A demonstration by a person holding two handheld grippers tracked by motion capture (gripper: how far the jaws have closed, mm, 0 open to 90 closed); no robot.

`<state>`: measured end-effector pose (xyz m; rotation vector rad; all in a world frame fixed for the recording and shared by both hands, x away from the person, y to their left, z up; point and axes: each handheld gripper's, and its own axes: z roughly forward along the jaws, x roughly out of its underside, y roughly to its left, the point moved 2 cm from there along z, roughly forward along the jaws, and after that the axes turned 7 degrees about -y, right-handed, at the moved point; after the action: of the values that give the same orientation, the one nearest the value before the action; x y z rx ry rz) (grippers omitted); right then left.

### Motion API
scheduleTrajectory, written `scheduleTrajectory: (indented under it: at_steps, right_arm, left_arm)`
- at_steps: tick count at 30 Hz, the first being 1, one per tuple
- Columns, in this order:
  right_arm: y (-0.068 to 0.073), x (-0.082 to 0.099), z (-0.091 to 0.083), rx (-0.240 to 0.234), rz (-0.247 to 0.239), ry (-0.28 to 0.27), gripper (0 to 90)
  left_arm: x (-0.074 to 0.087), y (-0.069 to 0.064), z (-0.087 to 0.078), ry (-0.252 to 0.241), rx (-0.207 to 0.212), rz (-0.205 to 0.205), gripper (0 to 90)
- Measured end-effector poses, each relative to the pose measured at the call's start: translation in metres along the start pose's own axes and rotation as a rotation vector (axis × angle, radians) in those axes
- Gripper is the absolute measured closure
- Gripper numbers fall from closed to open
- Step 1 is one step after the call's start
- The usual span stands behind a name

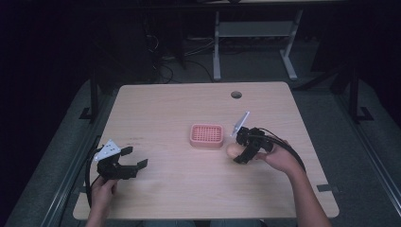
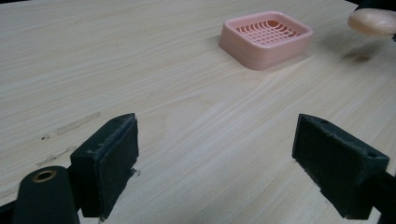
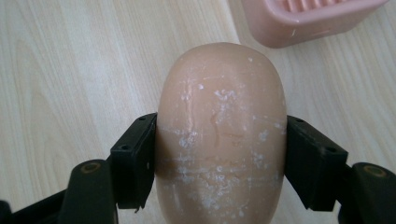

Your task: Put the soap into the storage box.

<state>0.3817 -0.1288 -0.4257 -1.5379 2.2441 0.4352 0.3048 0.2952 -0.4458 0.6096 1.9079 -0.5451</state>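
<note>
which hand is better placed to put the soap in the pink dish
Right. The right tongs are already shut on the soap, just beside the pink dish. The left tongs are open and empty, near the table's front left, farther from the dish.

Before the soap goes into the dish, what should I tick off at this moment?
1. Right gripper shut on the soap, jaws pressed on both its sides: ok.
2. Soap lifted off the table: ok; the left gripper view shows its shadow below it.
3. Dish empty and upright: ok.
4. Soap over the dish: not ok, it is beside it.
5. Left gripper open and well away from the dish: ok.
6. Grip firm enough not to slip: cannot tell.
</note>
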Motion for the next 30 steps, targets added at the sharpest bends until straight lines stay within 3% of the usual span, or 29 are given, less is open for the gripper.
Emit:
scheduleTrajectory:
  at_steps: [30]
  right_arm:
    - [-0.013, -0.029, 0.002, -0.02, -0.033, -0.022, 31.7]
  left_arm:
    - [0.0, 0.001, -0.001, -0.001, 0.0, -0.006, 14.3]
